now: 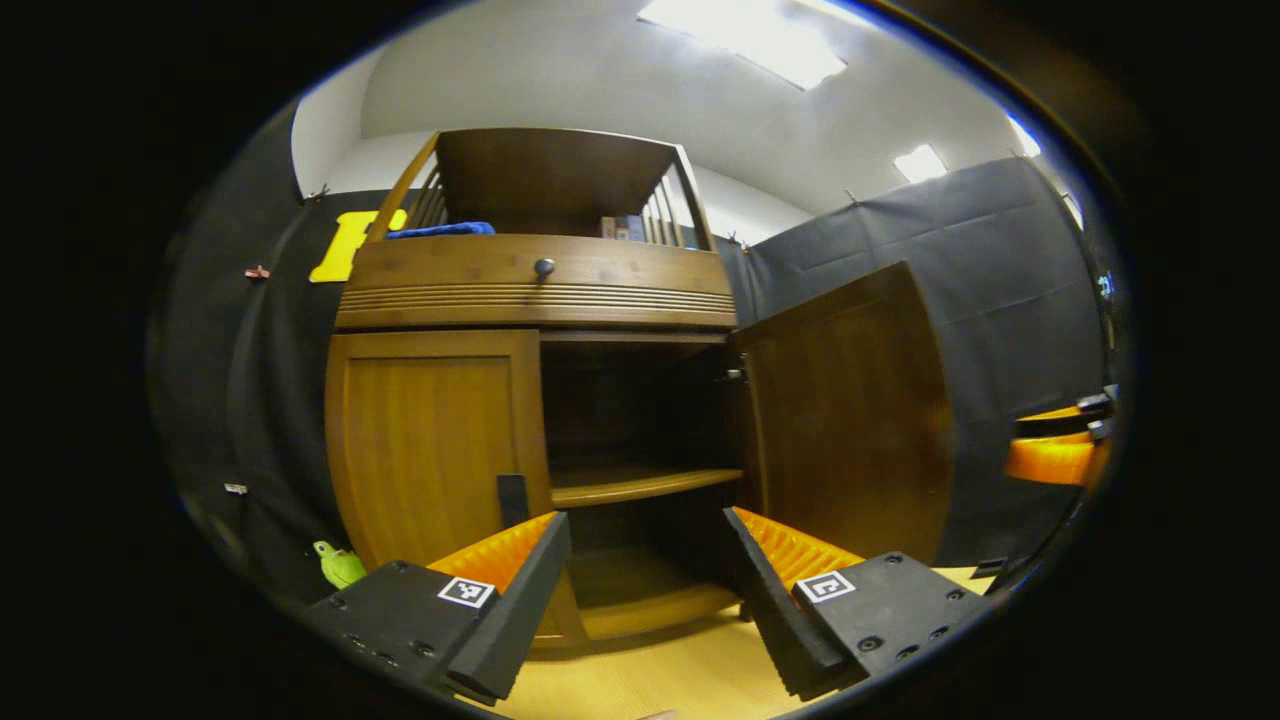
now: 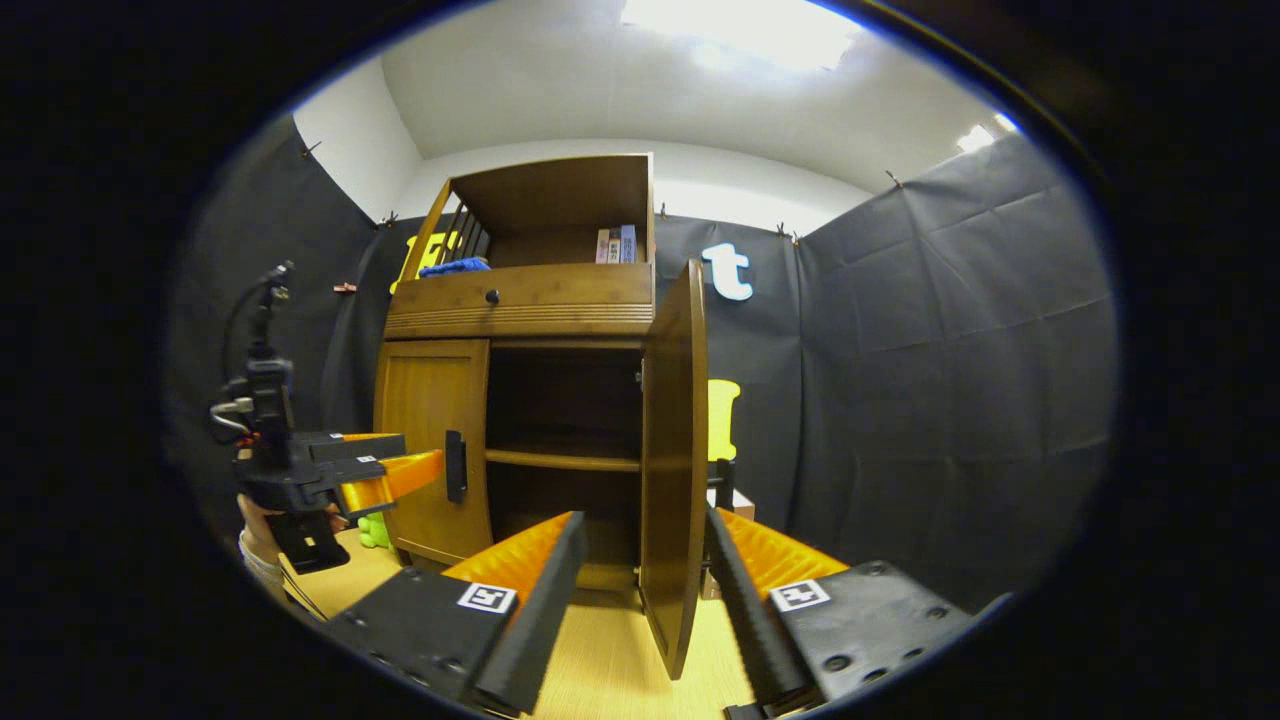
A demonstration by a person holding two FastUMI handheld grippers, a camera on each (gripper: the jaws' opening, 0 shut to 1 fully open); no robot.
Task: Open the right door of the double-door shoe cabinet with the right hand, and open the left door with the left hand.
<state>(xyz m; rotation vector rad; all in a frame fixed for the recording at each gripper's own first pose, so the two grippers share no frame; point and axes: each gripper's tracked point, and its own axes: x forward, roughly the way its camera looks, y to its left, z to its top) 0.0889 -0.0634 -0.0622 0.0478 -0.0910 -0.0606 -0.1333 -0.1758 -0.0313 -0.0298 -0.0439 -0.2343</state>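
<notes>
Now, cabinet: the double-door shoe cabinet (image 2: 520,400) stands on the pale wooden floor (image 1: 660,680) against the black booth wall.
Right door: the right door (image 2: 672,460) is swung wide out, its edge facing the right gripper view; in the left gripper view it stands at 3 o'clock of the dark opening.
Left door: the left door (image 1: 435,440) lies flush and closed, its dark handle (image 1: 512,498) at its inner edge.
Inside: 1 shelf (image 1: 640,484) crosses the open half.
Right gripper: the right gripper (image 2: 640,570) has its jaws spread wide; the right door's lower edge sits between them, neither finger touching it.
Left gripper: the left gripper (image 1: 645,570) is level and aimed at the cabinet, jaws wide apart and holding nothing; in the right gripper view it hovers at 9 o'clock of the left door, near the handle, with a hand (image 2: 262,530) under it.
Top: a drawer with 1 knob (image 1: 544,267); a blue cloth (image 1: 440,229) on the upper shelf.
</notes>
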